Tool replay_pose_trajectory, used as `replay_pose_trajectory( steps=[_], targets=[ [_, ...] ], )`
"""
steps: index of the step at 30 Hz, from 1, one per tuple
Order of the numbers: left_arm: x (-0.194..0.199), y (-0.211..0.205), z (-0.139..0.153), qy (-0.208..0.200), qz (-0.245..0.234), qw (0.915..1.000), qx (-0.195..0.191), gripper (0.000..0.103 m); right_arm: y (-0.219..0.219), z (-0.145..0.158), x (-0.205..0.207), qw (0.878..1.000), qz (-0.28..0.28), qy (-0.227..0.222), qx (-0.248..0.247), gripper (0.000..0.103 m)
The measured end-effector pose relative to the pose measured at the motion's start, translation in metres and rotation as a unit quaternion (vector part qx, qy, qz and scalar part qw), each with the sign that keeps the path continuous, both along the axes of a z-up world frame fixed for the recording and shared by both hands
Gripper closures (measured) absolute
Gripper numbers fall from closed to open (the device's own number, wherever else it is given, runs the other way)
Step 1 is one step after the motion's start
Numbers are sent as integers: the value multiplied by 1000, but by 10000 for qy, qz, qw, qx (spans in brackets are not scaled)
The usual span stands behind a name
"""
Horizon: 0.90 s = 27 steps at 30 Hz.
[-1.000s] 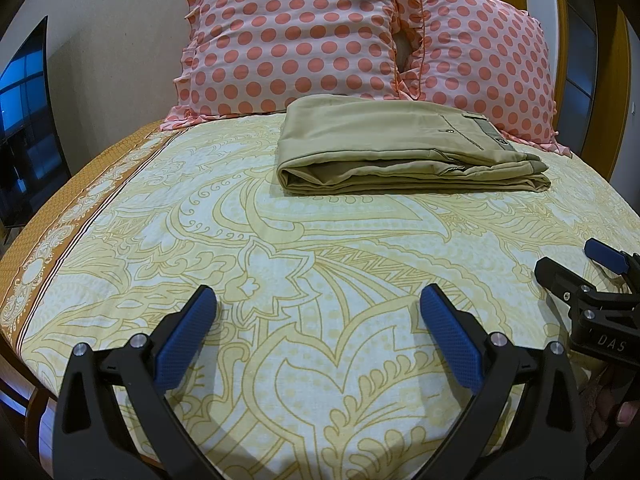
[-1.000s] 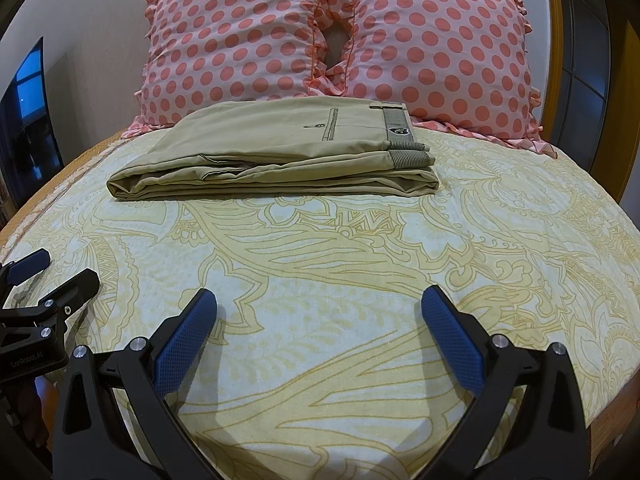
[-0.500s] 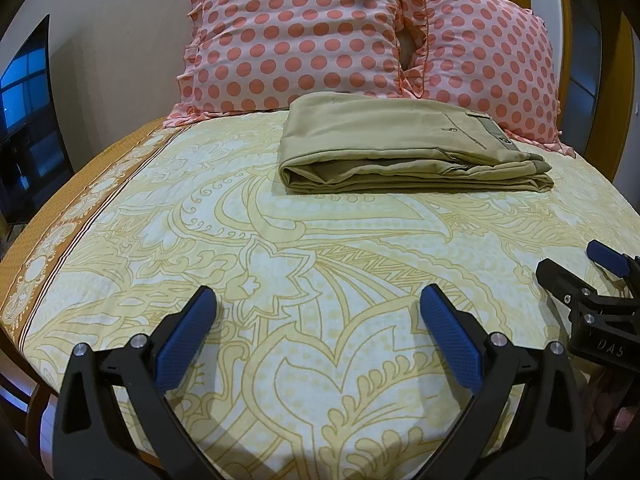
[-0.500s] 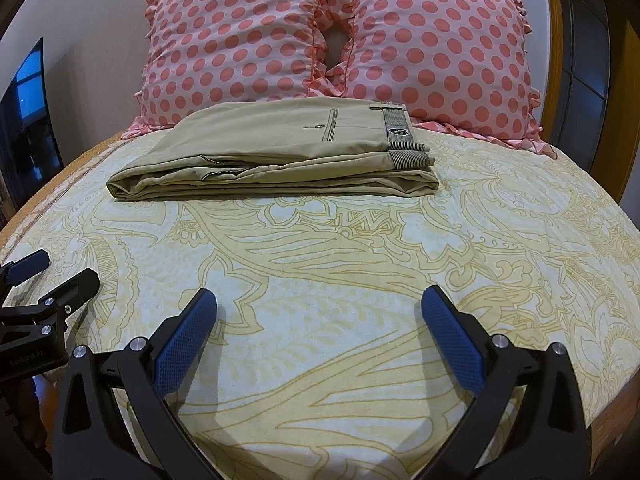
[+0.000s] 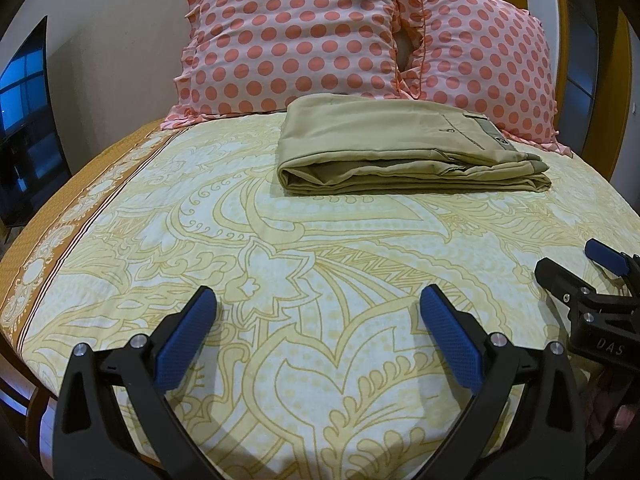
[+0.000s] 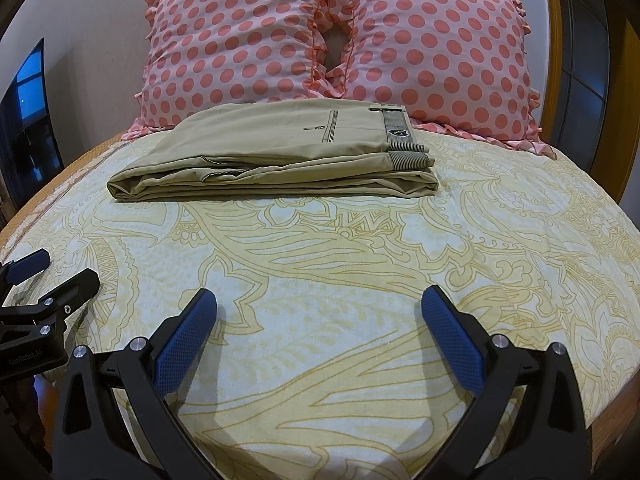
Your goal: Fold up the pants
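Pants: the khaki pants (image 6: 276, 156) are seen folded into a flat, layered bundle, laid crosswise on the bed (image 6: 360, 280) just in front of the two polka-dot pillows (image 6: 336, 36), with the waistband (image 6: 396, 128) uppermost at the right end.
Left hand-held gripper: the left hand-held gripper (image 5: 316, 340) is held over the near part of the bed with its jaws spread wide; nothing is gripped, and it is well apart from the pants (image 5: 404, 152).
Right hand-held gripper: the right hand-held gripper (image 6: 318, 340) is likewise spread wide and empty, beside the left one.
Done: the folding is judged complete, as several stacked layers with fairly even edges can be seen.
Left: little or nothing appears to remain; at most, the slightly loose layers at the left end could be squared.
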<state>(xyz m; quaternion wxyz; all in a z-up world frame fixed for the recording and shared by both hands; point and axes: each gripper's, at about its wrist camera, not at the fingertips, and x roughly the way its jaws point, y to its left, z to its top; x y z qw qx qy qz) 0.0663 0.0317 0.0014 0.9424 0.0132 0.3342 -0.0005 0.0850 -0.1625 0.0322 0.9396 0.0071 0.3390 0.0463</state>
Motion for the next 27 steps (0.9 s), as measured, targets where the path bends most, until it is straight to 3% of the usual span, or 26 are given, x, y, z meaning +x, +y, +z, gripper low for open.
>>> replay_pose_trajectory(
  steps=[27],
  targets=[
    [0, 0, 0, -22, 31, 10000, -9, 2, 1, -1, 1, 10000, -7, -16, 2, 1]
  ],
)
